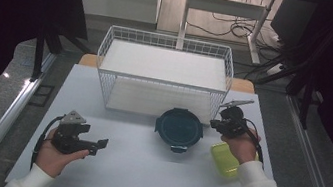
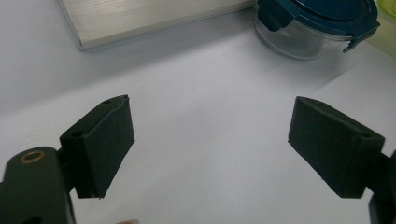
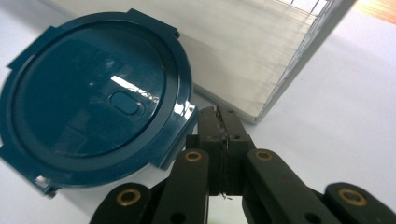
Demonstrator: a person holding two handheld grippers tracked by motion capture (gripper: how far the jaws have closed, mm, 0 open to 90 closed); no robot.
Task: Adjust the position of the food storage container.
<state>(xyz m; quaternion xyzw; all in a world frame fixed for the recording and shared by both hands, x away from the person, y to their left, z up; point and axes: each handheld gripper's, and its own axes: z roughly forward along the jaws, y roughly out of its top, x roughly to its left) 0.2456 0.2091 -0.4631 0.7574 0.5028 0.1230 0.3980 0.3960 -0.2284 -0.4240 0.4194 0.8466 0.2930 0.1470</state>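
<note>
R gripper [image 3: 219, 121] hovering w/ jaws pressed together on nothing beside the lidded container [image 1: 179, 127], L gripper [image 1: 95, 145] idling wide open and empty — nothing lifted yet.

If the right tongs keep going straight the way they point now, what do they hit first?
Probably the white wire basket just behind the blue-lidded container; the shut right tongs point past the lid's edge, though depth is hard to judge.
</note>
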